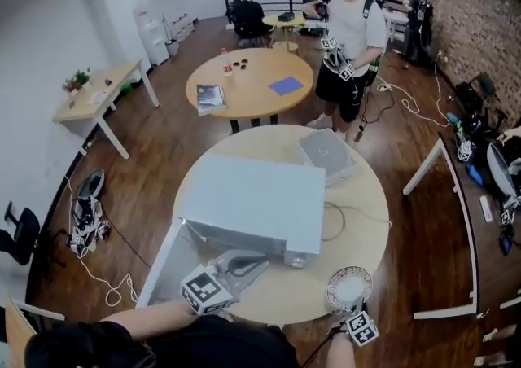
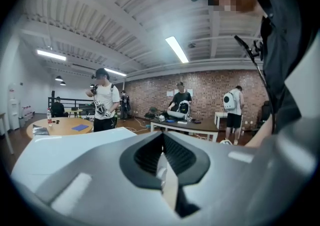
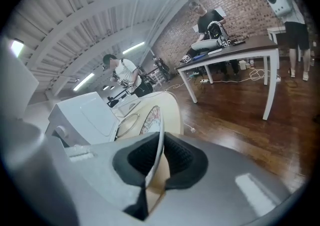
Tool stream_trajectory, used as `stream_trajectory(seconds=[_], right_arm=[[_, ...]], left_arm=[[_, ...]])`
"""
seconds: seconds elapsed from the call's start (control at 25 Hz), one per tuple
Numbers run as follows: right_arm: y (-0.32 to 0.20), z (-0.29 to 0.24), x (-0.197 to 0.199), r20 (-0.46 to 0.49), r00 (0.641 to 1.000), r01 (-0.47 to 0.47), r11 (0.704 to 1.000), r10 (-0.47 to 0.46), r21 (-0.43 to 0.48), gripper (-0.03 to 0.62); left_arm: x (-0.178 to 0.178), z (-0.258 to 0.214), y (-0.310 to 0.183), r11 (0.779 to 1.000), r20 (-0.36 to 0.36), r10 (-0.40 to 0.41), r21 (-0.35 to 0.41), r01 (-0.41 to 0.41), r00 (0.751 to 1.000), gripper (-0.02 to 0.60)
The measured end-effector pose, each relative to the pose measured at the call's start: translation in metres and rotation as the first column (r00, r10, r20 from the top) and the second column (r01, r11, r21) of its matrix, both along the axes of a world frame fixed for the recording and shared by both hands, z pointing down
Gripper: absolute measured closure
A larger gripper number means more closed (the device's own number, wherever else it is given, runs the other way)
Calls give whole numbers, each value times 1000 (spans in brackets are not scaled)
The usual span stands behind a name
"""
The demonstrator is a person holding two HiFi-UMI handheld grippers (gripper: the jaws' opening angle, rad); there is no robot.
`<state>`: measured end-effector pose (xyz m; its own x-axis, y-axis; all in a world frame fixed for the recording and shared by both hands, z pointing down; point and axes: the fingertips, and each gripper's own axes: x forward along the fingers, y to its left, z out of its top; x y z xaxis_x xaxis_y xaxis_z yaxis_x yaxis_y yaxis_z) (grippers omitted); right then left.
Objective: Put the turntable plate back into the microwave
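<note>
The white microwave (image 1: 252, 203) stands in the middle of the round wooden table (image 1: 366, 195), its glass door (image 1: 161, 270) swung open toward the near left. The turntable plate (image 1: 348, 286), round with a patterned rim, is at the table's near right edge. My right gripper (image 1: 356, 309) is shut on its near rim; in the right gripper view the plate (image 3: 150, 120) runs edge-on between the pads of the right gripper (image 3: 158, 145). My left gripper (image 1: 262, 264) hovers just in front of the microwave's open front. In its own view the left gripper (image 2: 161, 137) has its fingertips together, holding nothing.
A grey square device (image 1: 327, 155) and a loose cable (image 1: 346, 216) lie on the table behind the microwave. A person (image 1: 350, 28) stands beyond the table, next to another round table (image 1: 252, 85). White table frames (image 1: 444, 171) stand at the right.
</note>
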<state>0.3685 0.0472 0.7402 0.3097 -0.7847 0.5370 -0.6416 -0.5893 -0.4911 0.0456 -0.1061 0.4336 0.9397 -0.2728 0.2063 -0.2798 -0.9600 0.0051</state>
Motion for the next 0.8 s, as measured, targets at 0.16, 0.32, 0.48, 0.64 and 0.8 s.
stream_trajectory(seconds=[0.16,0.32,0.48,0.64,0.8], right_arm=[[-11,-9,-3,-4,1000,-9,1000,9,18,576],[-7,-15,3,5,999,-43,999,43,15,576],[4,-15,3,77,989,-131,990,127,47,576],[12,-21,0,135,973,-200,976,188,84,576],[14,-30,-6,185,955,-258,958,233,126,576]], left_arm=[[-27,-2,-10,998,-23,-64,0,64,998,577],[-45,-1,-16,993,-49,-116,-19,115,992,577],[-62,2,-20,988,-61,-150,-35,149,987,577],[-74,-2,-27,985,-78,-169,-35,167,983,577],[-83,0,-33,986,-96,-168,-37,165,981,577]])
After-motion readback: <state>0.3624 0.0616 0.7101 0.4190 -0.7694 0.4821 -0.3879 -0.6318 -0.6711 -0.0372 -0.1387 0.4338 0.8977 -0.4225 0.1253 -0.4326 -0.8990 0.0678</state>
